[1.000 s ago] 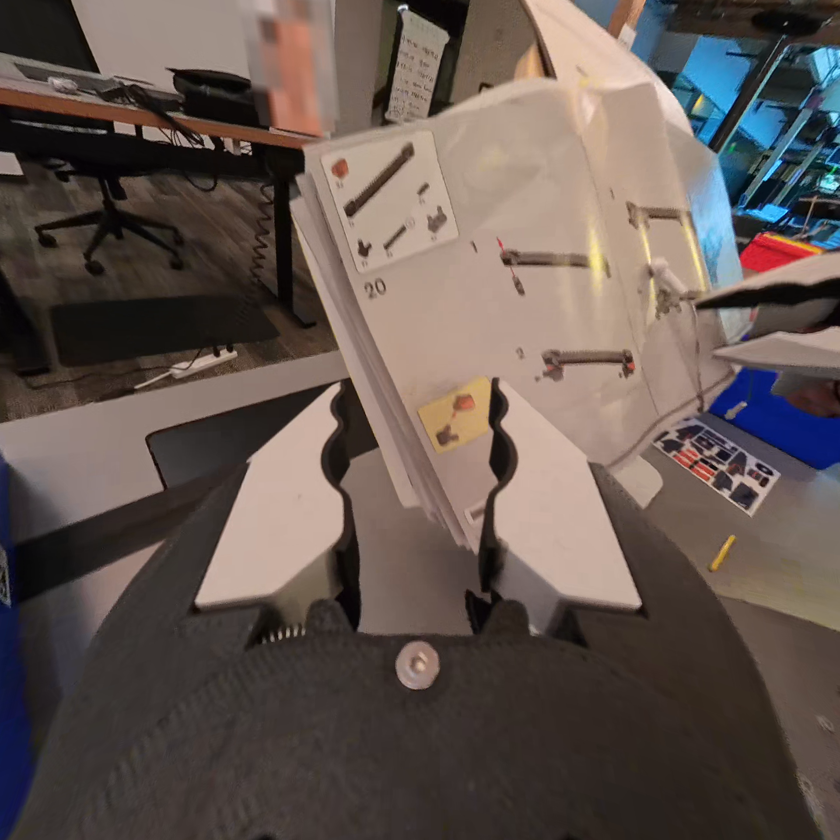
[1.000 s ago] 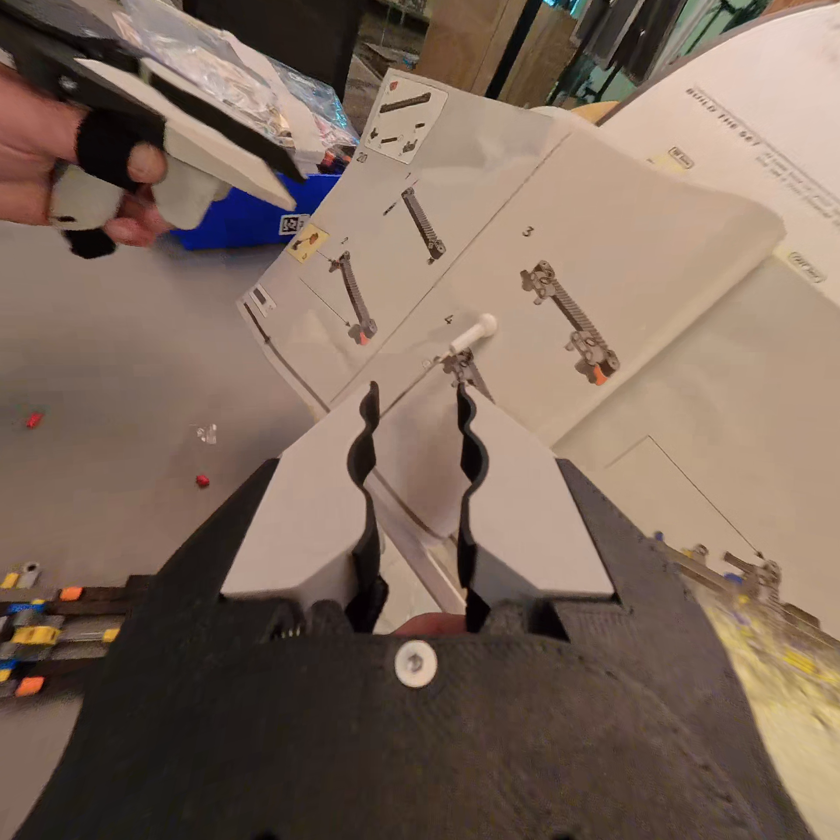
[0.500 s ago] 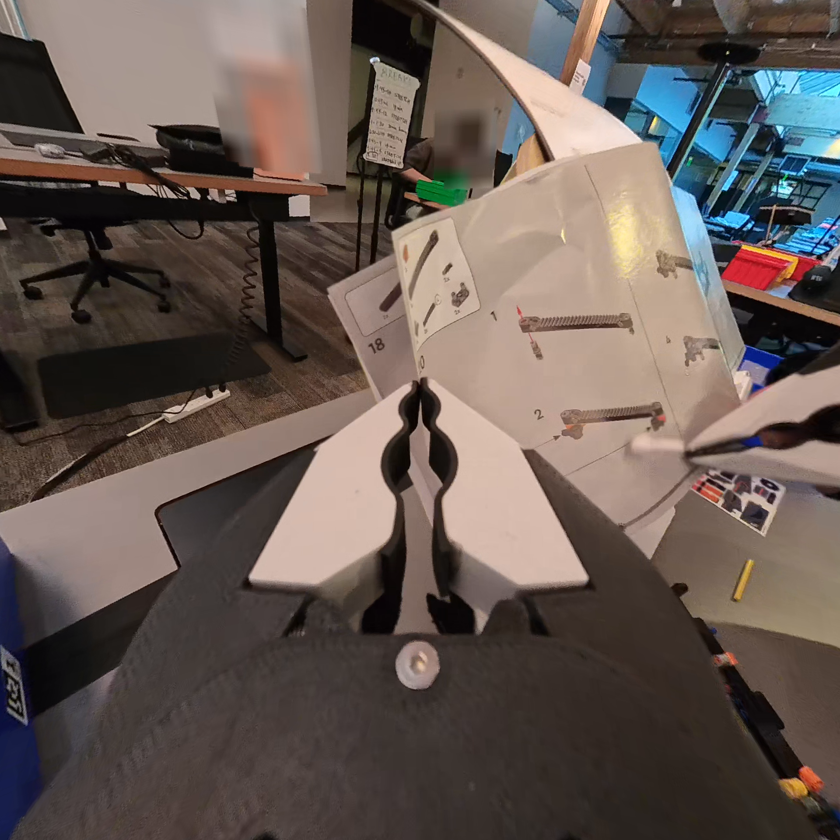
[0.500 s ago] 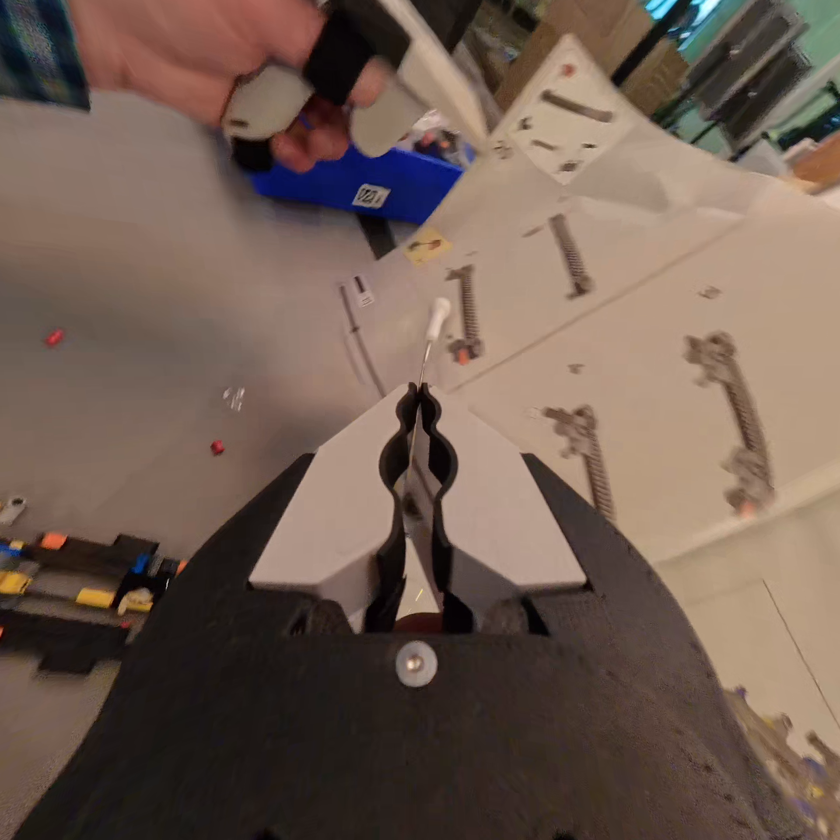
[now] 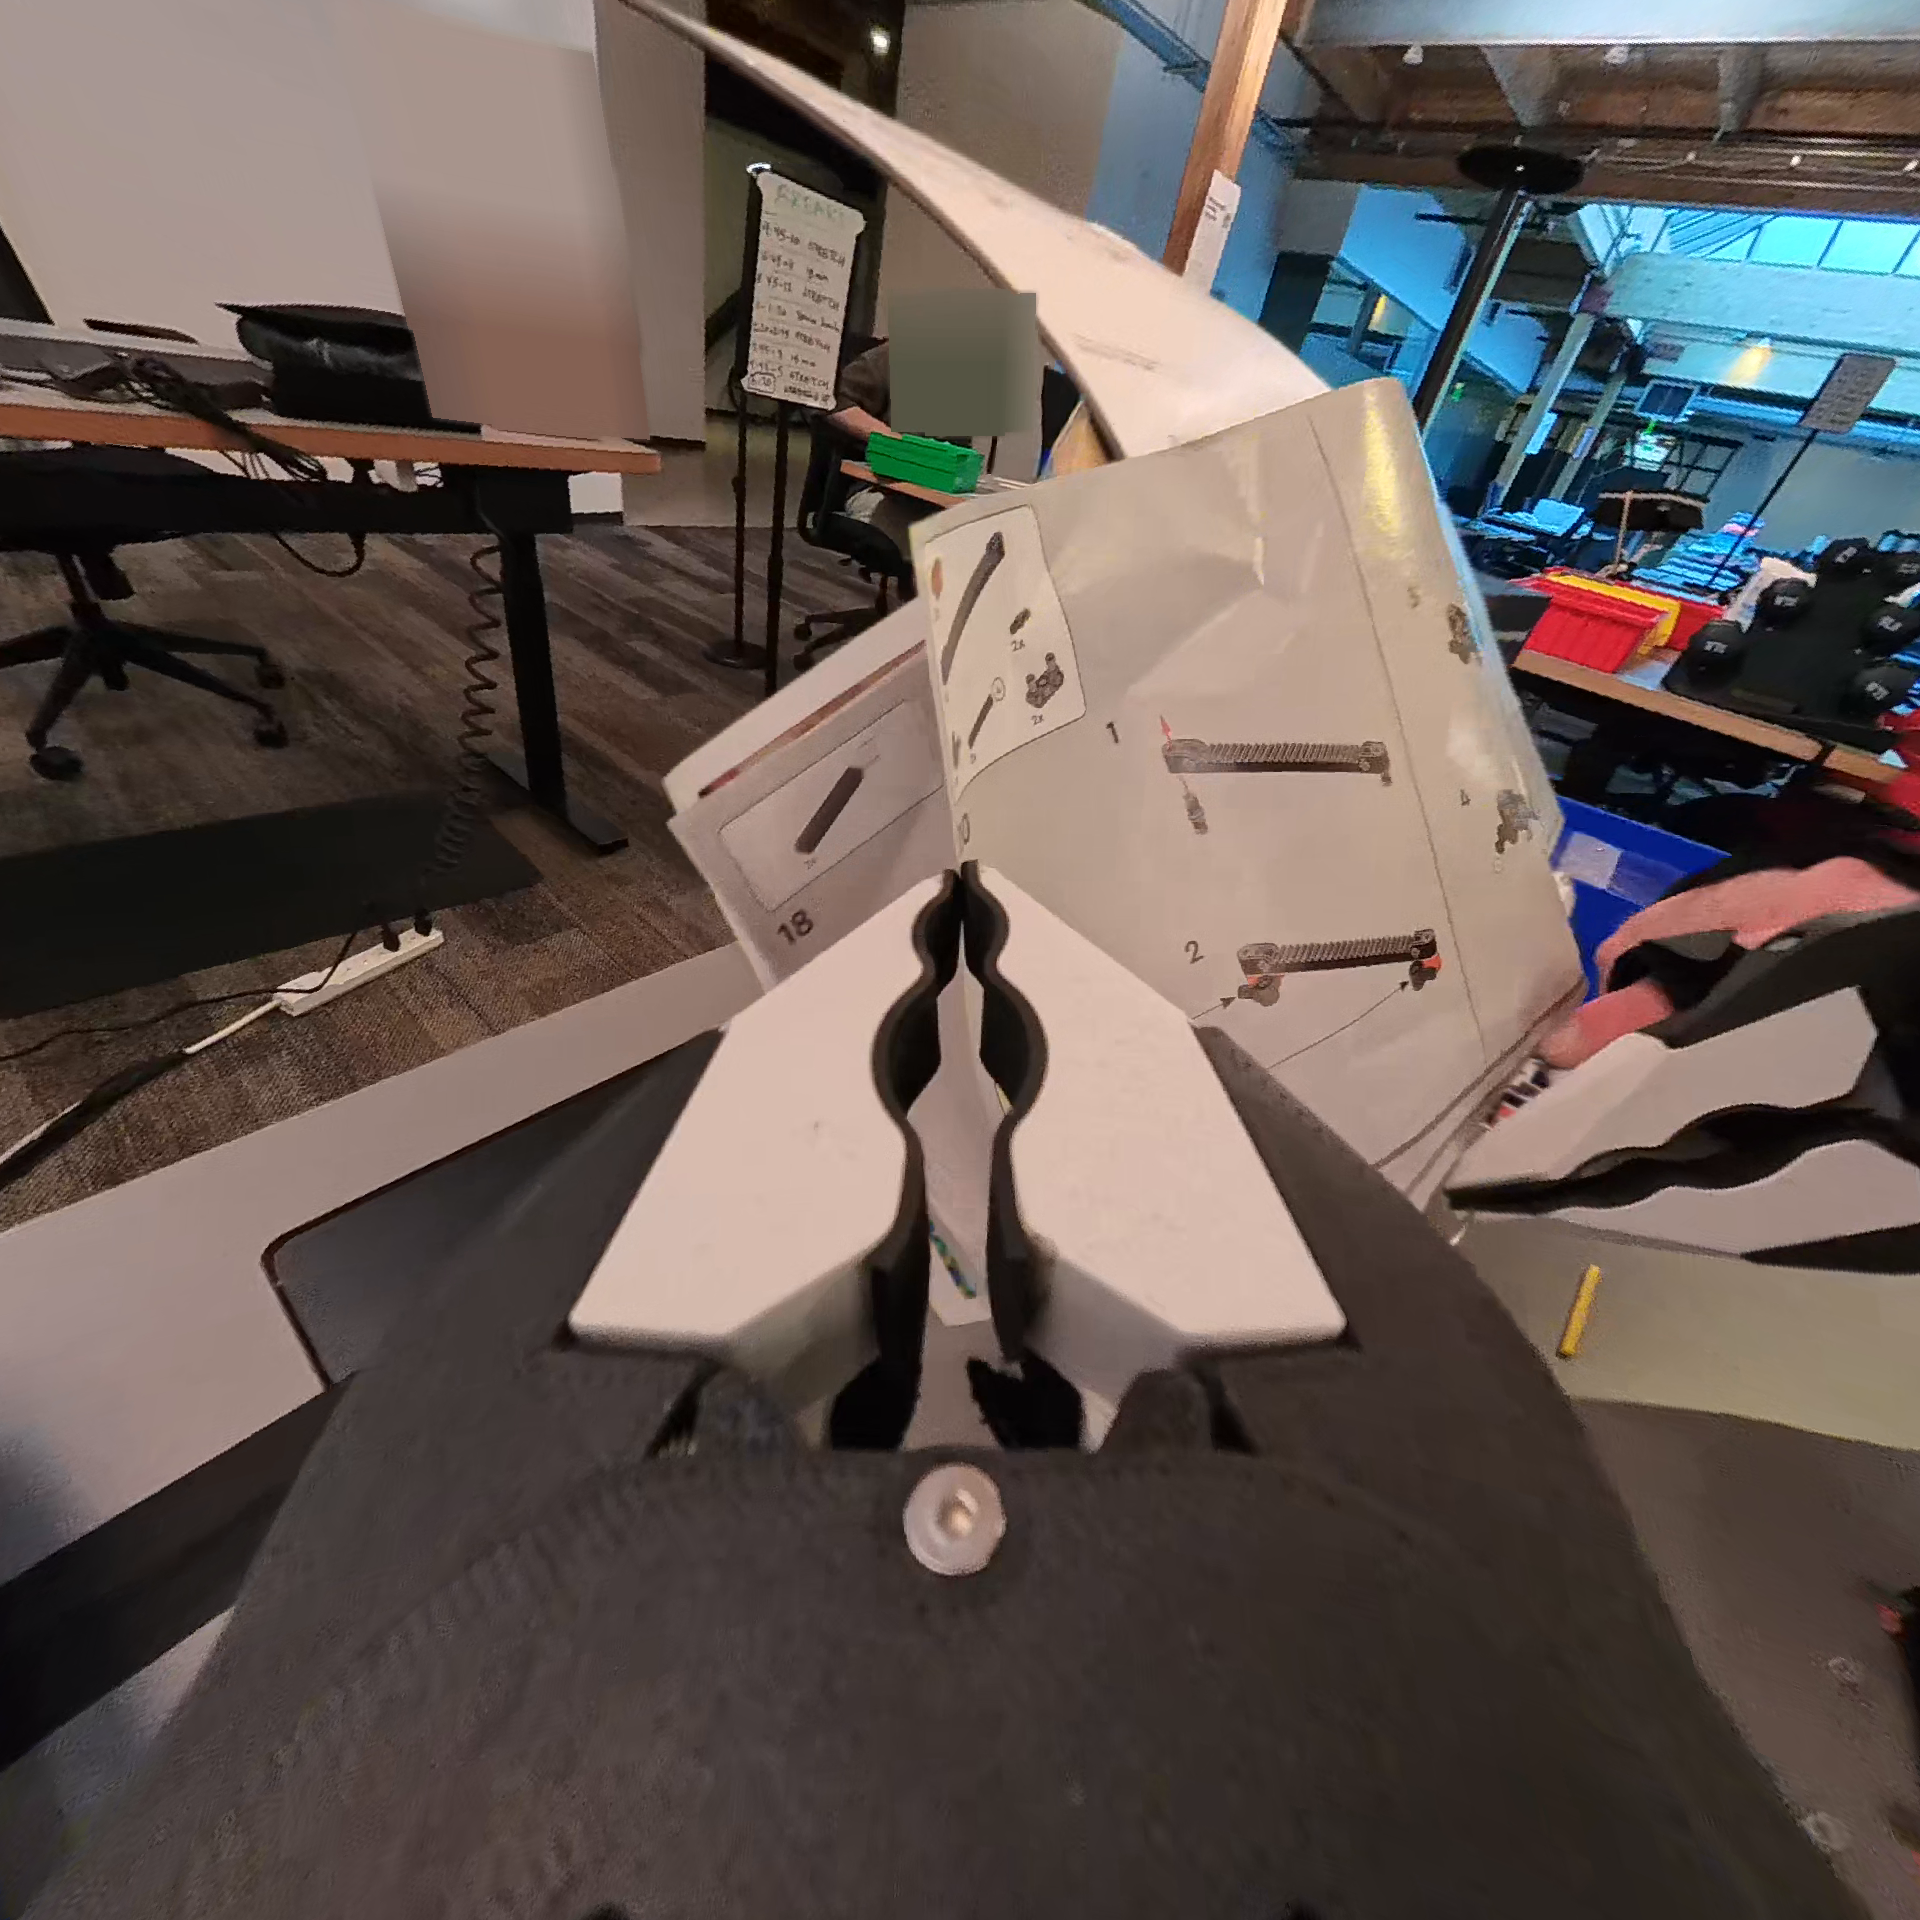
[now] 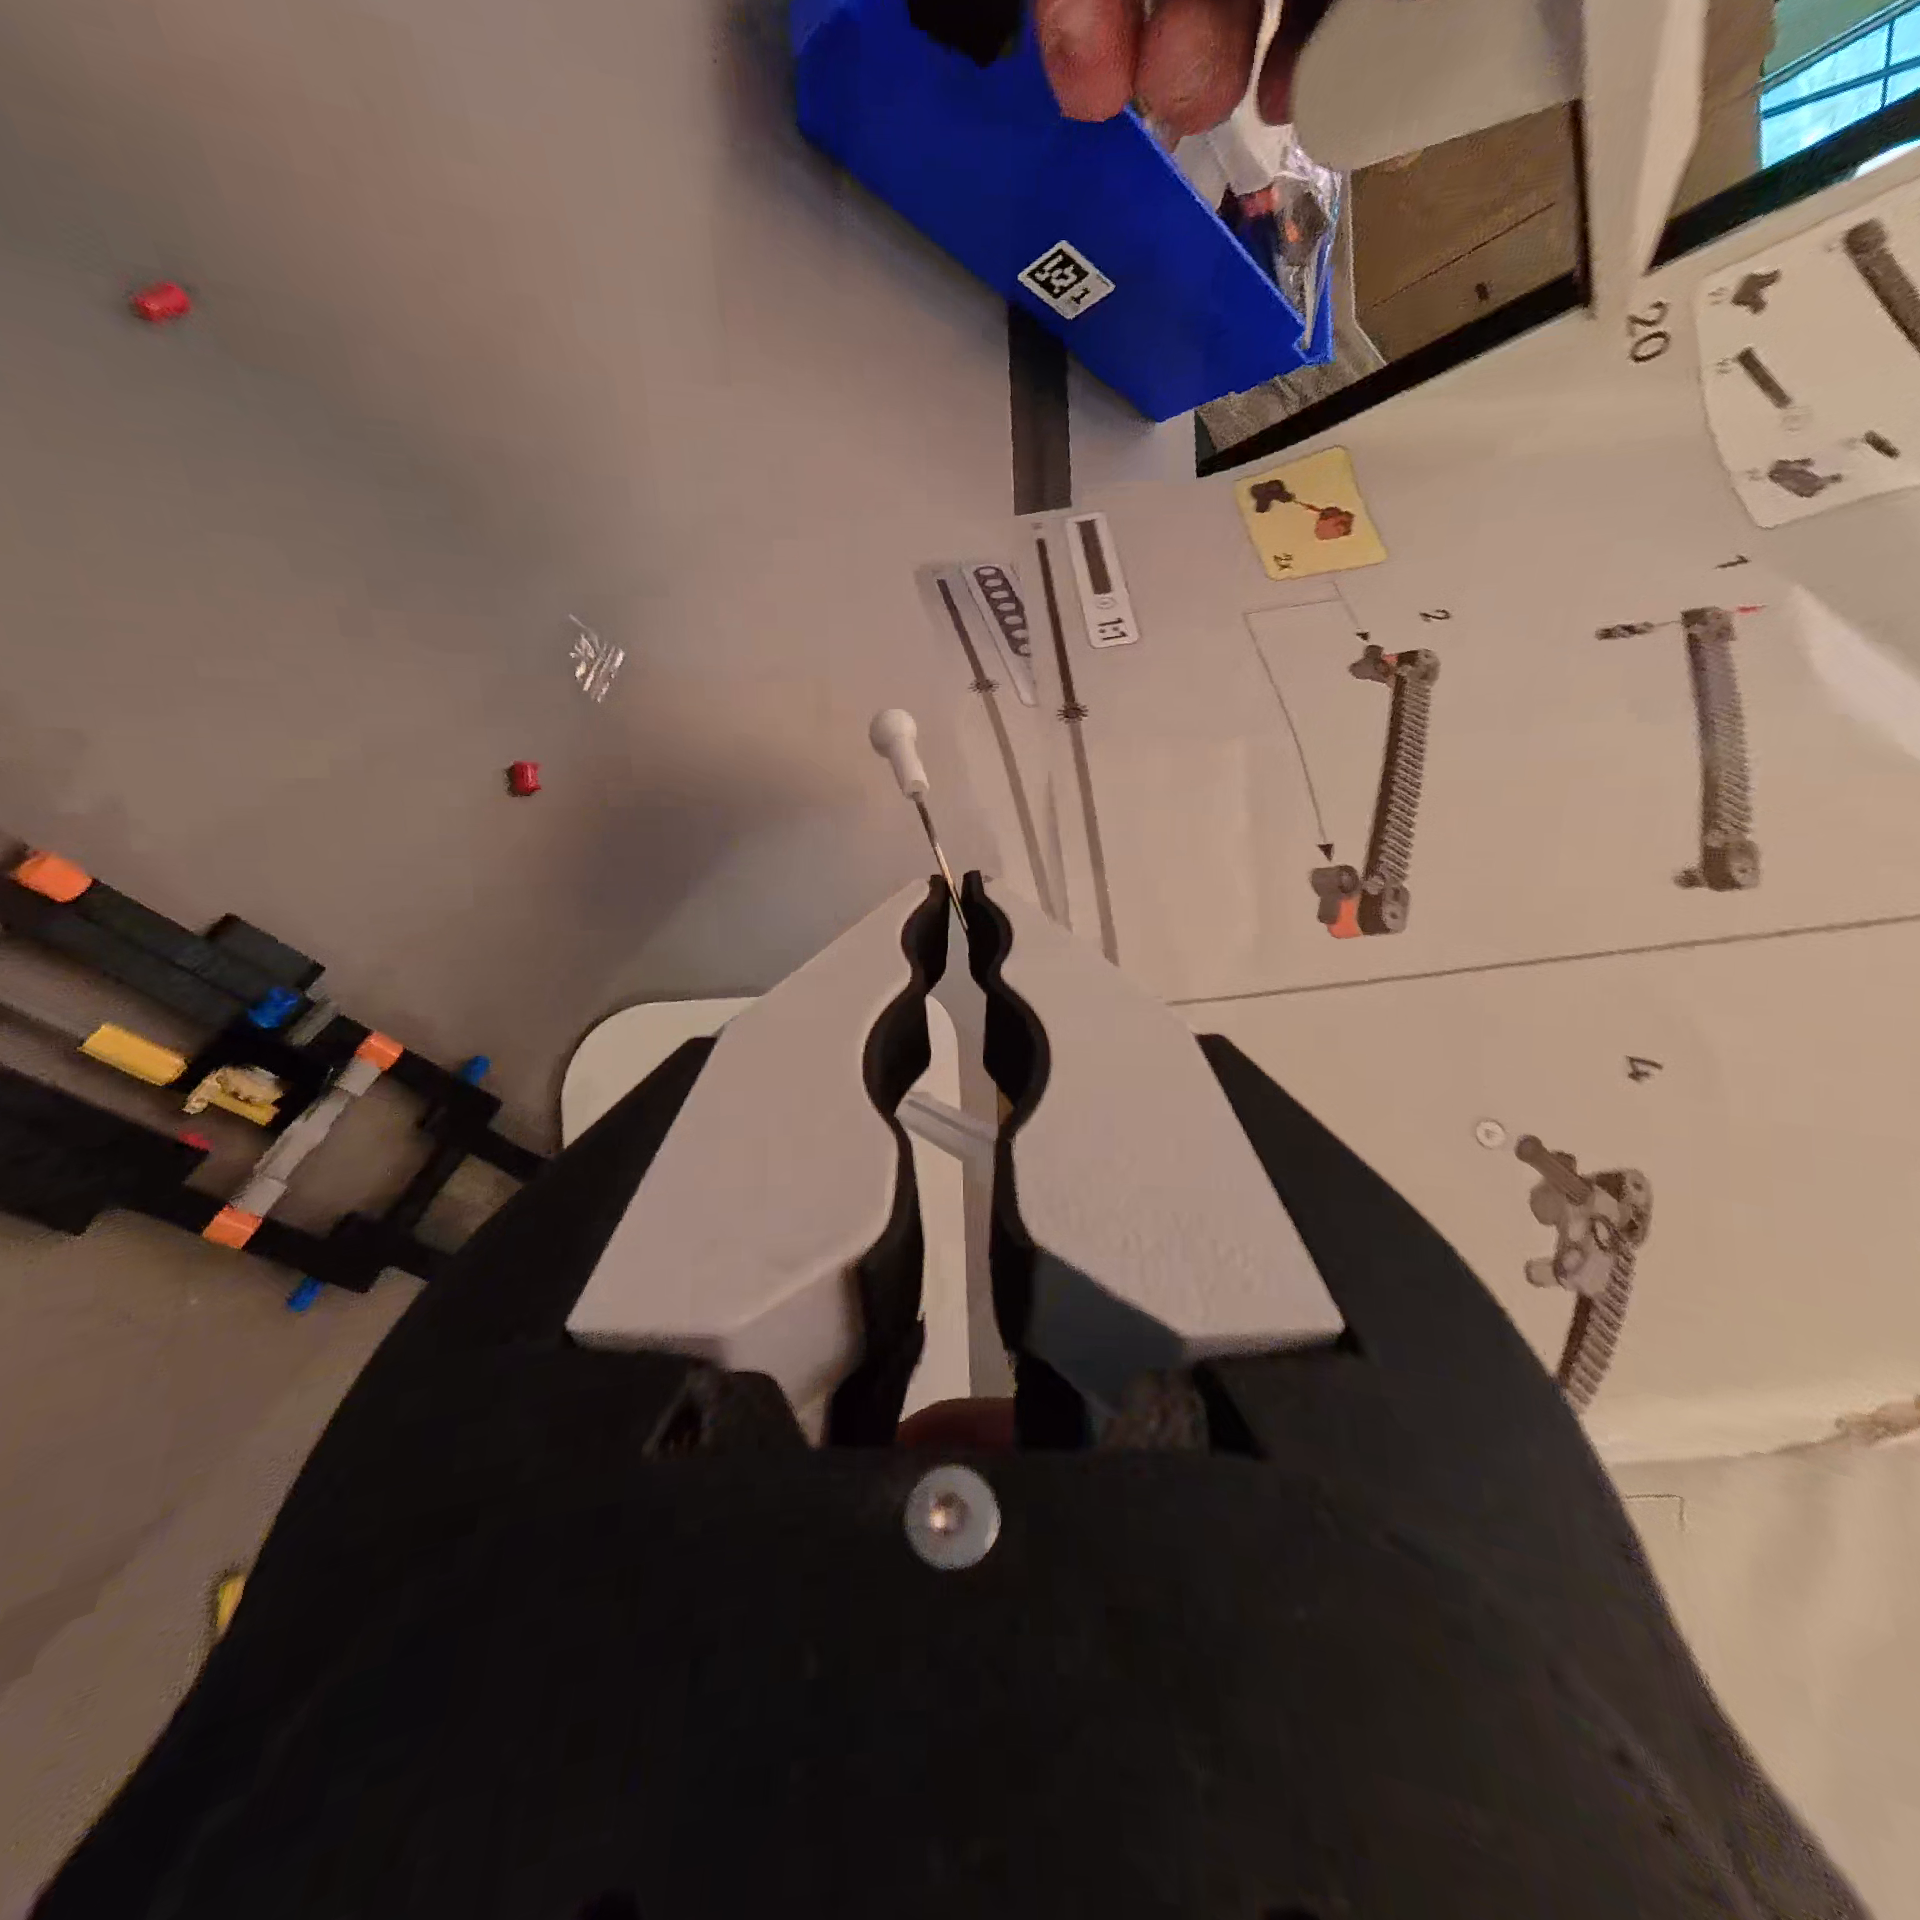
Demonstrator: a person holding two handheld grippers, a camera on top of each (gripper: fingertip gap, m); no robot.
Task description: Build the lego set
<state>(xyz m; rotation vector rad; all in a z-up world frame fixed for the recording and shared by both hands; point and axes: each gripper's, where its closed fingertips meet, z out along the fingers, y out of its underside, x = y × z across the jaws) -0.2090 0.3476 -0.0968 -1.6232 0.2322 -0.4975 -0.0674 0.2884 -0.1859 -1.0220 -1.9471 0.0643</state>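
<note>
The open instruction booklet (image 5: pixel 1247 727) stands curved upright in the left wrist view. My left gripper (image 5: pixel 961 878) is shut on the edge of one of its pages. In the right wrist view the booklet (image 6: pixel 1507 779) spreads to the right. My right gripper (image 6: pixel 956 883) is shut on a thin dark cord with a white knob end (image 6: pixel 896 738) that sticks out past the fingertips over the grey table. The right gripper also shows in the left wrist view (image 5: pixel 1455 1195), low beside the booklet. A partly built black lego frame (image 6: pixel 208 1091) lies at the left.
A blue bin (image 6: pixel 1039 208) with bagged parts stands at the back, under the hand holding the left gripper. Two small red pieces (image 6: pixel 161 301) (image 6: pixel 523 777) and a clear piece (image 6: pixel 595 660) lie loose on the table. A yellow pin (image 5: pixel 1577 1311) lies to the right of the left gripper. There is about 20 cm between the tips of the two grippers. To reach the clear piece (image 6: pixel 595 660) in a straight line is about 20 cm for my right fingers, about 25 cm for my left.
Both grippers were open a second ago and have shut: the left on the booklet page, the right on the cord. The right gripper has moved left, off the page.
</note>
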